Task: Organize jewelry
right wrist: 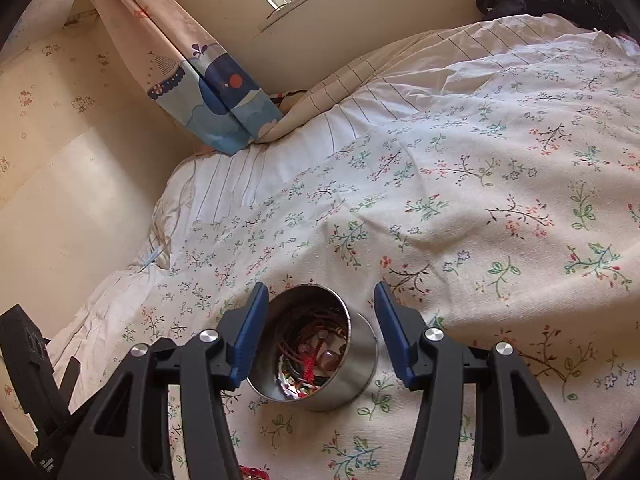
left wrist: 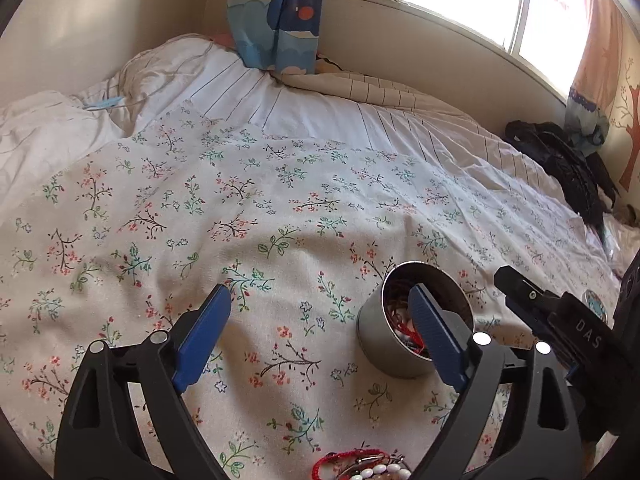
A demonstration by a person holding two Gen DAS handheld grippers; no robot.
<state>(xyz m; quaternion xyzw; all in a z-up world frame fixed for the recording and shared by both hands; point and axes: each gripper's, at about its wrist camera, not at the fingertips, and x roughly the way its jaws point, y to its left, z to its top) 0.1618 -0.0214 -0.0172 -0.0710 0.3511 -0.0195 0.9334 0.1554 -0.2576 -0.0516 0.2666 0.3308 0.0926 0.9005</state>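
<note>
Jewelry sits inside a small round metal tin on a bed with a flowery sheet. Seen from the right wrist, the tin is right in front of the right gripper, between its two blue fingers. The fingers stand apart, one on each side of the tin. The left one looks very close to the rim, but I cannot tell if it touches. The other one is away from the tin wall. Nothing is squeezed. Inside the tin are brown cords, a red tassel and some round beads.

Seen from the left wrist, the left gripper is spread very wide and holds nothing. The same tin is by its right finger, and that blue finger hides part of the tin's opening. The other blue finger is far off over the bare sheet. Just under this gripper, at the bottom edge, lies a little pile of bracelets, red cord and white beads, on the sheet. The right gripper's black body pokes in from the right side, beyond the tin.
</note>
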